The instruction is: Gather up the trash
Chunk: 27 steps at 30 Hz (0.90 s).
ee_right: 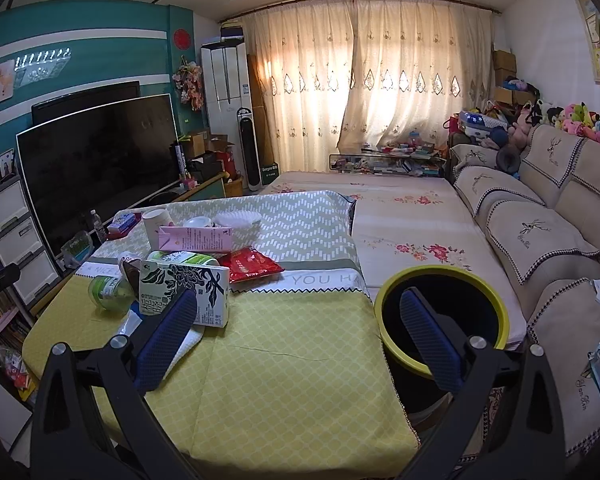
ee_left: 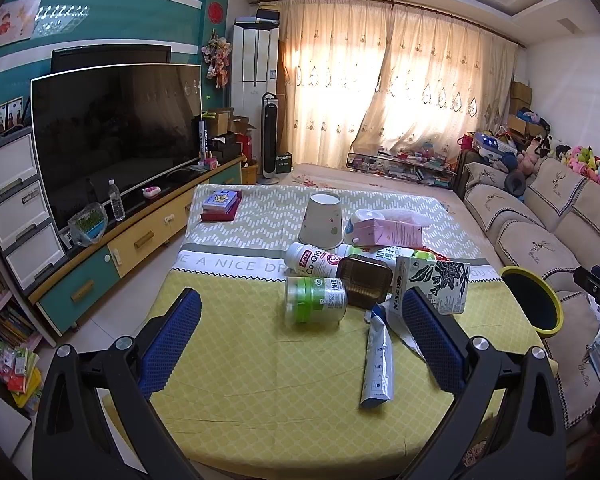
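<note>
Trash lies in a heap on the yellow-green tablecloth [ee_left: 240, 360]: a clear green-lidded jar [ee_left: 315, 300] on its side, a white Co-Q10 bottle [ee_left: 310, 261], a brown plastic tray [ee_left: 365, 286], a black-and-white floral carton [ee_left: 440, 286], a white tube [ee_left: 378, 364], an upturned paper cup [ee_left: 322, 221], a pink carton [ee_left: 392, 232] and a red packet [ee_right: 254, 265]. My left gripper [ee_left: 300, 320] is open and empty, just short of the jar. My right gripper [ee_right: 298, 320] is open and empty between the floral carton [ee_right: 184, 292] and the yellow-rimmed black bin [ee_right: 440, 312].
The bin [ee_left: 534, 304] stands at the table's right edge beside the beige sofa [ee_right: 540, 240]. A TV [ee_left: 116, 128] on a low cabinet runs along the left. A box [ee_left: 220, 204] lies at the table's far left corner. A flowered mat [ee_right: 400, 216] lies beyond the table.
</note>
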Tool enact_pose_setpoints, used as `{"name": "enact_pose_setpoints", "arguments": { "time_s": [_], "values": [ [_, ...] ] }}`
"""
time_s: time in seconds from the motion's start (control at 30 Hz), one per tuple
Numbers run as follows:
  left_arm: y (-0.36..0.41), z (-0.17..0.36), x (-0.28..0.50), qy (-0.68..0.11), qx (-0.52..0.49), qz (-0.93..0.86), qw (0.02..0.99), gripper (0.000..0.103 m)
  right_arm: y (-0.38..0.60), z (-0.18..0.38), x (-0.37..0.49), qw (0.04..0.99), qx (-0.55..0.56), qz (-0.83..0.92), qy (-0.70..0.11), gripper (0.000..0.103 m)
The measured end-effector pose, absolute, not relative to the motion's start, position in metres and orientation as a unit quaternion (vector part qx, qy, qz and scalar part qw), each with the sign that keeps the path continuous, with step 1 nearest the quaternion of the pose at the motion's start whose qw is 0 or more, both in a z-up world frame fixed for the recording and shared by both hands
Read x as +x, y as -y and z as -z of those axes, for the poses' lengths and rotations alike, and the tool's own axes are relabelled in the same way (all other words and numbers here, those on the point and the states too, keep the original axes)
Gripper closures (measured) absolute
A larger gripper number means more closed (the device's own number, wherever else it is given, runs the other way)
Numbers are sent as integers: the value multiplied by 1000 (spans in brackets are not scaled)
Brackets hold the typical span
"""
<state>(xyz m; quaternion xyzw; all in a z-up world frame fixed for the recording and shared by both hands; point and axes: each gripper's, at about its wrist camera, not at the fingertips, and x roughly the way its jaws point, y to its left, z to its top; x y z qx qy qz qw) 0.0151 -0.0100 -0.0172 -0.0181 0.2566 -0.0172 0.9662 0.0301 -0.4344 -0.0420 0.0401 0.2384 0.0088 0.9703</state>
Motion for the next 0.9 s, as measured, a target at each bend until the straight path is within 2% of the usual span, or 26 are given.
{"name": "enact_pose_setpoints", "arguments": {
  "time_s": [0.9],
  "values": [
    [13, 23, 19, -264, -20, 21, 964, 4, 433, 48, 36, 969, 40, -7, -244, 6]
  ]
}}
